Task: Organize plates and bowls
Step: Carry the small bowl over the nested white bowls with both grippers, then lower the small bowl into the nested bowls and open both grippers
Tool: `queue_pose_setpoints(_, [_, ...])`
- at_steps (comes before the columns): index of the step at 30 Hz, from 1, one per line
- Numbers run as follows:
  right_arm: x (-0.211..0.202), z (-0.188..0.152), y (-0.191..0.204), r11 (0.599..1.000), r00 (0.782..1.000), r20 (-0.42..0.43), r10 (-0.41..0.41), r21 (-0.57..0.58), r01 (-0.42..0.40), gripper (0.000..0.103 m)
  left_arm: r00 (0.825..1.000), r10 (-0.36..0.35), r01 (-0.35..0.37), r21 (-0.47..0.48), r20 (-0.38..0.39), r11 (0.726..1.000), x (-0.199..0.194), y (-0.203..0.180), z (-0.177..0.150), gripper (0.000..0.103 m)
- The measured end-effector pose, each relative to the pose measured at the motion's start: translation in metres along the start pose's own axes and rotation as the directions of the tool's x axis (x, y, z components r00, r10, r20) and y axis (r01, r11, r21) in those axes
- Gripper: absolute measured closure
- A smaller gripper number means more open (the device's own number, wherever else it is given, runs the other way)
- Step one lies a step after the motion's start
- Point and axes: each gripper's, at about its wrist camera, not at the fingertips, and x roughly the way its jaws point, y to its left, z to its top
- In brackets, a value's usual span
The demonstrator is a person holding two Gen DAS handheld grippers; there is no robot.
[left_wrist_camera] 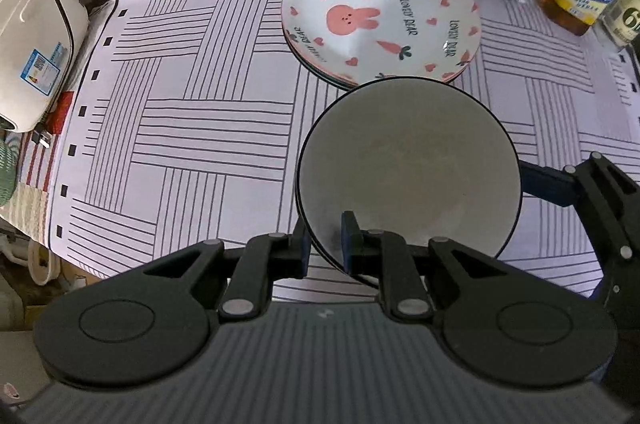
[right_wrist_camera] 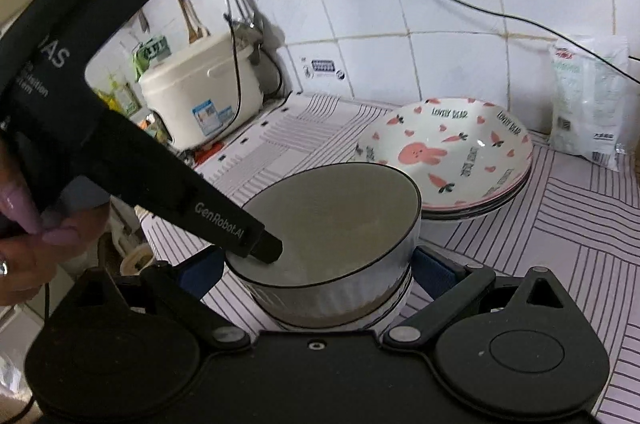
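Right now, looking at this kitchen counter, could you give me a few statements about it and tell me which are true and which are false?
1. The left gripper pinches the rim of the grey bowl. True.
2. The rabbit plate is the only plate there. False: it tops a stack of plates.
3. The right gripper has its pads on either side of the stacked bowls. True.
4. The rice cooker is black. False: it is white.
5. The grey bowl holds soup. False: it looks empty.
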Motion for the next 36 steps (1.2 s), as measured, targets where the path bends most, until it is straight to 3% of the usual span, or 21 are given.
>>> queue_pose_setpoints(10, [0.014, 0.0, 0.01, 0.993, 0.997, -0.067, -0.048, -0.11, 0.041, 0.002, 0.999, 0.039, -0.039, -0.007, -0.031, 0.999, 0.015, 0.002, 0.004, 0.089])
queue_pose_setpoints(18, [0.018, -0.002, 0.02, 0.977, 0.991, -0.061, -0.12, -0.185, 0.107, 0.003, 0.999, 0.043, -0.043, 0.008, 0.009, 0.999, 0.015, -0.001, -0.002, 0.089])
queue_pose_setpoints(21, [0.019, -0.005, 0.021, 0.979, 0.989, -0.057, -0.135, -0.159, 0.125, 0.003, 0.999, 0.025, -0.026, 0.028, 0.027, 0.999, 0.015, 0.0, -0.005, 0.082])
queue_pose_setpoints(24, [0.014, -0.01, 0.024, 0.977, 0.983, -0.052, -0.179, -0.126, 0.171, 0.003, 0.998, -0.036, 0.036, 0.003, 0.045, 0.999, 0.009, 0.006, -0.012, 0.069])
queue_pose_setpoints(28, [0.002, -0.017, 0.032, 0.97, 0.972, -0.038, -0.233, -0.08, 0.229, 0.003, 0.986, -0.137, 0.142, -0.058, 0.09, 0.988, -0.005, 0.023, -0.024, 0.06])
queue_pose_setpoints(32, [-0.015, -0.028, 0.037, 0.965, 0.965, 0.018, -0.261, 0.01, 0.261, 0.001, 0.958, -0.269, 0.279, -0.115, 0.098, 0.953, -0.017, 0.049, -0.034, 0.059])
queue_pose_setpoints(36, [-0.022, -0.048, 0.029, 0.966, 0.97, 0.048, -0.239, 0.117, 0.232, 0.0, 0.928, -0.345, 0.364, -0.149, 0.138, 0.92, -0.02, 0.069, -0.043, 0.059])
